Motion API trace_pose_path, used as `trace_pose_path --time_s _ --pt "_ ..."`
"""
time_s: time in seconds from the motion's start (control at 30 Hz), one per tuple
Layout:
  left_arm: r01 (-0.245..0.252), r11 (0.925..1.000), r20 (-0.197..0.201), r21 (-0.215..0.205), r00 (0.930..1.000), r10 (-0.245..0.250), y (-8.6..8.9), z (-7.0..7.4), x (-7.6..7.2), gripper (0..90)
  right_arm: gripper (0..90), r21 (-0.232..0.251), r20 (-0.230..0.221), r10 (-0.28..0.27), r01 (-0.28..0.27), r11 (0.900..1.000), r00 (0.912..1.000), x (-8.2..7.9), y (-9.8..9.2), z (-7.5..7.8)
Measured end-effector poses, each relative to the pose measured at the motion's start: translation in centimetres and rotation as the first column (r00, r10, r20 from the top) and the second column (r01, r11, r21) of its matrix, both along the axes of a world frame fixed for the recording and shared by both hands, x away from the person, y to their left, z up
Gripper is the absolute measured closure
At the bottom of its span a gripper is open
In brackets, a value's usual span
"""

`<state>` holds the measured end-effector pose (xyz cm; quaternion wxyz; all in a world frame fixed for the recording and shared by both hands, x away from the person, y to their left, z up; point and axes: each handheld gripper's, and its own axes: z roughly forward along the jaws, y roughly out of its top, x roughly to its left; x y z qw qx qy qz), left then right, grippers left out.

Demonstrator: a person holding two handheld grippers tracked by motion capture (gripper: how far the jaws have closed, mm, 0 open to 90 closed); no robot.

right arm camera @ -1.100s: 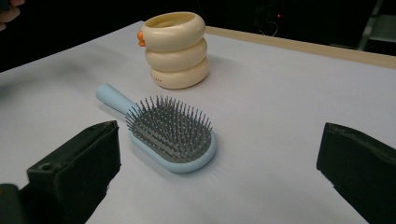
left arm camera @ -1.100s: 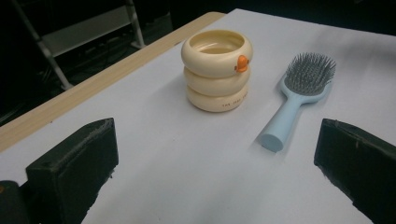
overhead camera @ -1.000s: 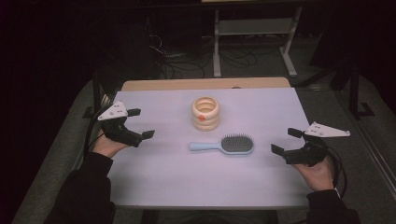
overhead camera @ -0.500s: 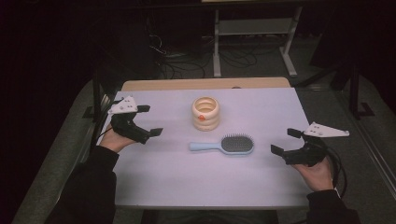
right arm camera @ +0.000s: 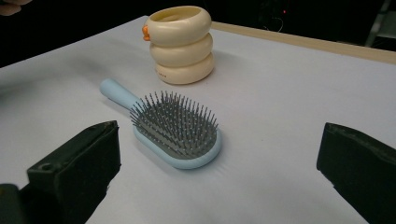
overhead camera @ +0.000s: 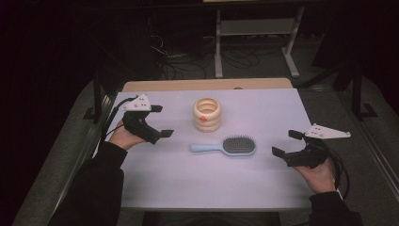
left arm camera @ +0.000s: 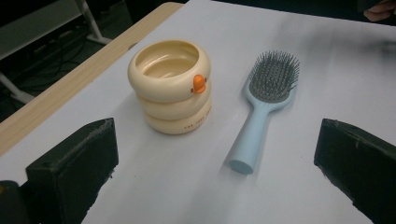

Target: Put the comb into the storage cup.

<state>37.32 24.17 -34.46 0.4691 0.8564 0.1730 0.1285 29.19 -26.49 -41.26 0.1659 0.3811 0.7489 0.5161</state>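
The left tongs [overhead camera: 159, 121] hung over the pale surface [overhead camera: 263, 108] to the left of the cream duck-faced cup [overhead camera: 207, 114], jaws spread wide and holding nothing, their tips pointed toward the cup and the brush below it. From the left gripper view the cup [left arm camera: 170, 91] stood upright, a stack of three rounded rings with an orange beak, and the light-blue hairbrush [left arm camera: 265, 107] lay just beside it, apart from it, bristles up, its handle end toward the left tongs. The likeliest trouble lay there: if the left tongs went for the handle at a shallow angle, one jaw could nudge the round, smooth handle and roll or spin the brush away, or slide it into the cup and shove that off its spot. A tall, ringed cup looked prone to tipping if struck high on its side. In the high view the hairbrush [overhead camera: 225, 146] sat below the cup, head pointing away from the left tongs. To the right of the cup and well apart from it, the right tongs [overhead camera: 285, 144] hovered equally wide open and empty. Should both tongs close on the brush together, they might crowd each other, and a grip on the bristles [right arm camera: 175, 122] would probably slip.
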Motion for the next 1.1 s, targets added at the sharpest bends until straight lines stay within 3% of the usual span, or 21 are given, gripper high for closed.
trace_pose_path --time_s 0.7,1.1 --pt "0.08 0.996 -0.007 0.038 0.9968 -0.08 -3.4 0.5 0.6 0.0 0.0 0.0 -0.004 0.006 -0.006 1.0 1.0 -0.1 0.0 0.0" --pt "0.102 0.9932 -0.012 0.056 0.9947 -0.102 -4.8 0.6 1.1 0.0 0.0 -0.001 -0.006 0.014 -0.014 1.0 0.9999 -0.2 0.1 0.0"
